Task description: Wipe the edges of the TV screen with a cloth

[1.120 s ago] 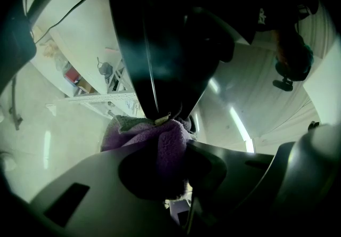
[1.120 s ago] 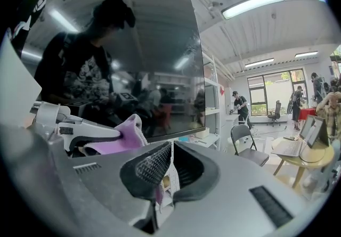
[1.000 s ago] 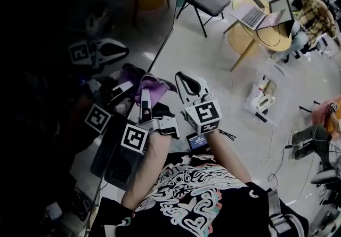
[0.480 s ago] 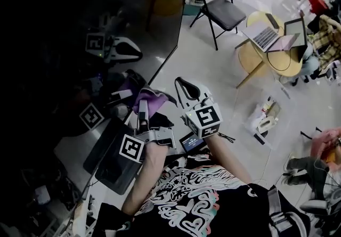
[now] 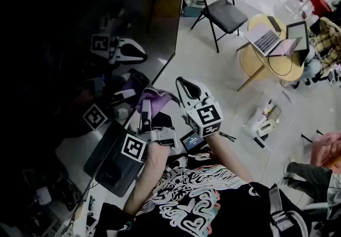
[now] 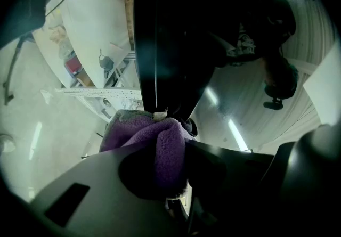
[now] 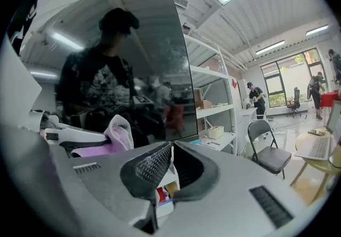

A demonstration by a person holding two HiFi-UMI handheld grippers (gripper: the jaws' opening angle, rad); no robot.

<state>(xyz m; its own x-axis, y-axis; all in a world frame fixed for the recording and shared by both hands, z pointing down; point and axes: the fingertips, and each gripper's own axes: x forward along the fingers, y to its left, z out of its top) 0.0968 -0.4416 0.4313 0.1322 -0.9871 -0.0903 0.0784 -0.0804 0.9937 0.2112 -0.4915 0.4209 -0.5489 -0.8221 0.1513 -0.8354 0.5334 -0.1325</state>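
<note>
The TV screen (image 5: pixel 80 17) is the big dark panel on the left of the head view, and it mirrors both grippers. My left gripper (image 5: pixel 145 104) is shut on a purple cloth (image 5: pixel 153 97) and presses it against the screen's lower edge, a little below its corner (image 5: pixel 175 54). In the left gripper view the cloth (image 6: pixel 160 142) bulges between the jaws and touches the black bezel (image 6: pixel 152 44). My right gripper (image 5: pixel 184 86) hovers just right of the cloth, shut and empty; its pads (image 7: pixel 154 164) meet in front of the screen (image 7: pixel 133 55).
A black folding chair (image 5: pixel 224 9) stands on the pale floor beyond the screen's corner. A round yellow table (image 5: pixel 266 52) with laptops is to the right, and a bag (image 5: pixel 265 116) lies on the floor. A person (image 5: pixel 322 158) sits at the right edge. White shelves (image 7: pixel 213 108) stand beside the TV.
The head view has swung, so the chair and table sit lower in the frame. The left gripper with the cloth has crept slightly along the screen's edge toward the corner. The right gripper stays beside it.
</note>
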